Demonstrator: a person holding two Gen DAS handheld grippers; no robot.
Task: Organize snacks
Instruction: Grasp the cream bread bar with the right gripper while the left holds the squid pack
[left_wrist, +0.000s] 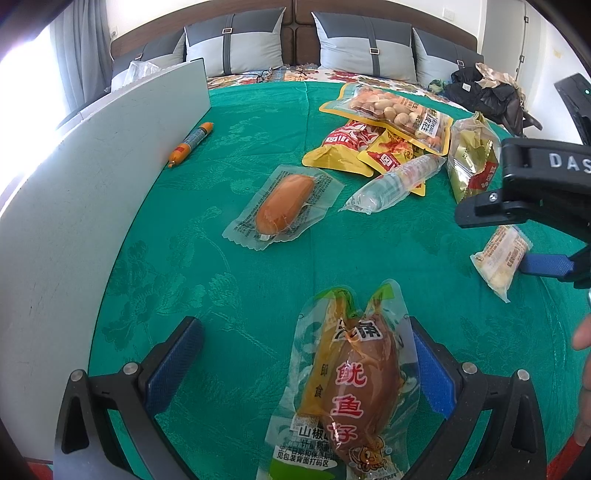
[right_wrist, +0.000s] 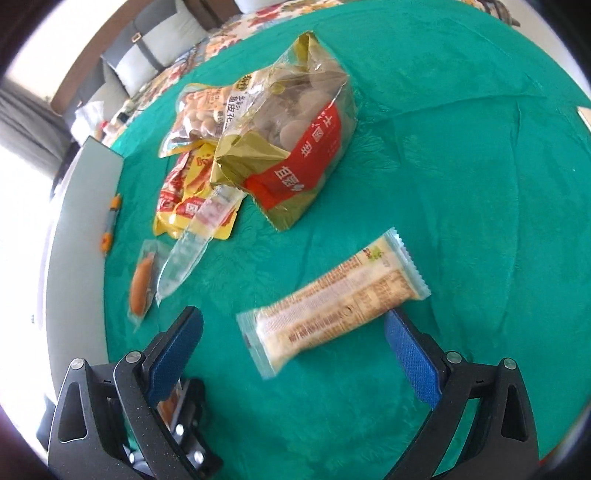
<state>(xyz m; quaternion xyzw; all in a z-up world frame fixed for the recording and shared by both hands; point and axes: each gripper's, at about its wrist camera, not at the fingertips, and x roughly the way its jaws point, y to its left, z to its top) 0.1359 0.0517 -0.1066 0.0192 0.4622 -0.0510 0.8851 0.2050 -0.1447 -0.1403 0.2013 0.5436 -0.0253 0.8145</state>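
Snacks lie on a green cloth (left_wrist: 240, 288). My left gripper (left_wrist: 306, 358) is open, its blue pads on either side of a squid snack packet (left_wrist: 351, 391) that lies on the cloth. My right gripper (right_wrist: 295, 347) is open around a wrapped cracker bar (right_wrist: 332, 314), which also shows in the left wrist view (left_wrist: 500, 254). A wrapped sausage bun (left_wrist: 284, 206) lies mid-cloth. A pile holds a peanut bag (left_wrist: 391, 110), yellow packets (left_wrist: 354, 151), a clear tube pack (left_wrist: 395, 181) and a gold-red bag (right_wrist: 295, 147).
A white board (left_wrist: 74, 206) stands along the cloth's left side, with a thin orange sausage stick (left_wrist: 190, 144) beside it. Pillows (left_wrist: 365, 44) and dark clothes (left_wrist: 487, 92) lie at the far end of the bed.
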